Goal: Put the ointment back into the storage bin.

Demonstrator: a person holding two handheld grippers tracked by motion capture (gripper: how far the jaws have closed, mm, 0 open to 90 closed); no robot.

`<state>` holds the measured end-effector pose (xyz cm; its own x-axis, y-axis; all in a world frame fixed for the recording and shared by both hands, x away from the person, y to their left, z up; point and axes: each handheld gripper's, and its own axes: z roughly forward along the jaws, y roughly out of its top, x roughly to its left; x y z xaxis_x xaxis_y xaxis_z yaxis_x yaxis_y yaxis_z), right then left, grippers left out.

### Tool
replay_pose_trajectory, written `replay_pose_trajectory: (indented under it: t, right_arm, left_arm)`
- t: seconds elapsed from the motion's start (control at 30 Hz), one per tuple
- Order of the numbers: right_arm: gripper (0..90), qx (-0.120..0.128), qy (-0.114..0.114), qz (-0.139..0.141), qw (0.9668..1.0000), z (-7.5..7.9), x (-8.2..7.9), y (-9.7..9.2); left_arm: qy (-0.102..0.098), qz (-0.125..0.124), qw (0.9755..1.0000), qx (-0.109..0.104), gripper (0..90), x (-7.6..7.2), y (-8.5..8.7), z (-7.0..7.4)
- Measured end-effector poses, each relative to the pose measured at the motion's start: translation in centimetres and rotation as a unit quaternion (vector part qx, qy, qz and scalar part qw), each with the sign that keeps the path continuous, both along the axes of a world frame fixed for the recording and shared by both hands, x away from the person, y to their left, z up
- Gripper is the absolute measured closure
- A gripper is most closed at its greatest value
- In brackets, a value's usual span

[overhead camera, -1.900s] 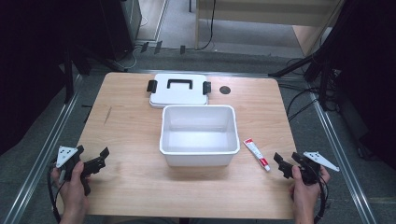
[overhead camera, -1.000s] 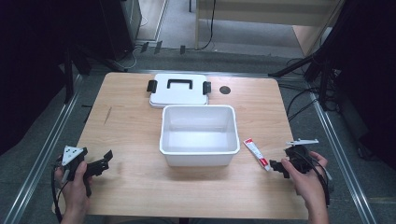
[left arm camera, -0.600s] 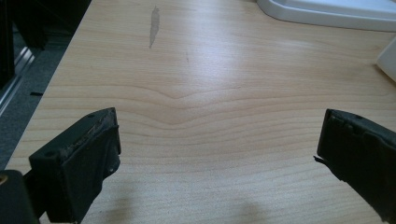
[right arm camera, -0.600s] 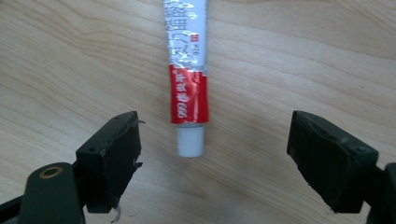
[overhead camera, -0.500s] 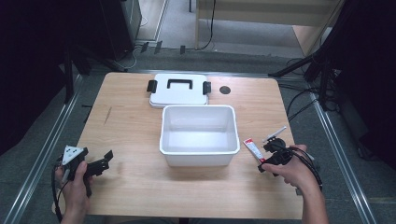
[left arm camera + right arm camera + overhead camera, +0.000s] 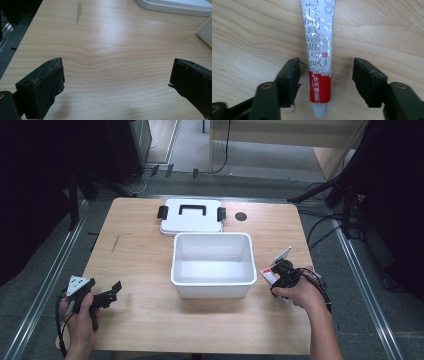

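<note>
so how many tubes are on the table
1. The tube lies flat on the wooden table, just right of the white bin, between the open jaws of the right gripper. Another could be hidden under the lid.

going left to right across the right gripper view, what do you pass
One open jaw, then bare wooden table, then the white and red tube lying between the jaws of the right gripper, more table, then the other jaw.

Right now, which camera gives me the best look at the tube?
The right gripper view: the tube lies flat on the table between the open right gripper. The high view shows a sliver beside the bin, mostly under that gripper.
</note>
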<state>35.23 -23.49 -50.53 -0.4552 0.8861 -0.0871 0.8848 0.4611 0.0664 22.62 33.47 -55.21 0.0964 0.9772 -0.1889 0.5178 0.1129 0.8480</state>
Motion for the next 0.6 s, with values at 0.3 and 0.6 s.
replay_pose_trajectory:
  t: [0.3,0.6]
  right_arm:
    - [61.7,0.022,0.017,0.005,0.9996,0.2,1.2,0.4]
    - [71.4,0.016,0.048,0.021,0.9985,0.2,1.6,1.0]
  left_arm:
    - [0.001,0.000,1.0000,0.002,0.3,0.0,0.0,0.0]
    - [0.000,-0.002,1.0000,-0.002,0.3,0.0,0.0,0.0]
